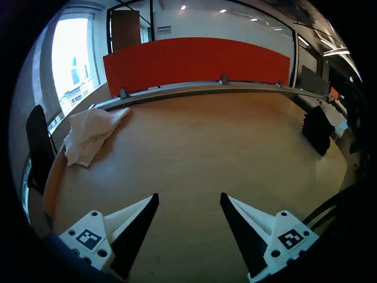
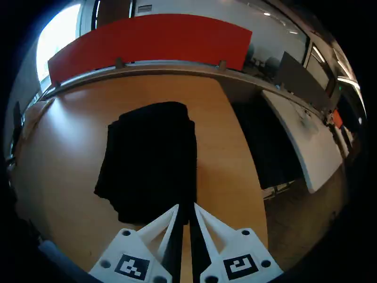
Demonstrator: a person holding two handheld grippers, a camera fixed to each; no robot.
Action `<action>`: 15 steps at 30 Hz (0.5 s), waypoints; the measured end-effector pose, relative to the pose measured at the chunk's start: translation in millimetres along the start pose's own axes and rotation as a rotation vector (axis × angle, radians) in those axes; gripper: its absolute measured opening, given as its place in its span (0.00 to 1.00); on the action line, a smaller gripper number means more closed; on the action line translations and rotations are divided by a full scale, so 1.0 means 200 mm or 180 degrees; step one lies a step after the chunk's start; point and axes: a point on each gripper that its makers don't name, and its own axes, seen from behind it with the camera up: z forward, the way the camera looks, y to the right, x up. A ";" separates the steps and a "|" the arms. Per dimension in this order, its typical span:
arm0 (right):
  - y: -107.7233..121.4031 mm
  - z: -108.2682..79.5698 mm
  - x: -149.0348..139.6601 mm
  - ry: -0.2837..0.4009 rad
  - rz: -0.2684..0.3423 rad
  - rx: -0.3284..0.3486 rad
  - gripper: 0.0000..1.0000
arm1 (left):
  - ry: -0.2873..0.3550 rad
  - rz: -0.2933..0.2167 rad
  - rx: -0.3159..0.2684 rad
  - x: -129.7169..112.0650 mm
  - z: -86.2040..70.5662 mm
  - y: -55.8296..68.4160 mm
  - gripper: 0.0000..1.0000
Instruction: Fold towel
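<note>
A black towel lies folded and slightly rumpled on the wooden table. My right gripper is shut on the towel's near right edge, and dark cloth shows in the thin gap between its fingers. In the left gripper view the same black towel sits at the table's far right. My left gripper hangs open above bare wood, holding nothing. A crumpled white towel lies at the far left of the table.
A red divider panel runs along the table's back edge. A dark chair stands off the left end. To the right of the table's edge are a white desk and floor.
</note>
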 end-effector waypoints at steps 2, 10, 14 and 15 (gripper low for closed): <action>0.00 -0.01 0.00 0.0017 0.0000 0.0005 0.18 | 0.0001 -0.0002 -0.0001 0.00 0.00 0.00 0.97; -0.04 -0.05 0.01 0.0105 -0.0033 0.0041 0.93 | 0.0017 -0.0006 -0.0011 0.00 -0.01 0.00 0.97; -0.06 -0.06 0.02 0.0146 -0.0016 0.0030 1.00 | 0.0032 -0.0020 -0.0015 0.00 -0.01 0.01 0.97; -0.07 -0.06 0.03 0.0157 -0.0006 0.0029 1.00 | 0.0036 -0.0025 -0.0016 0.00 -0.01 0.01 0.97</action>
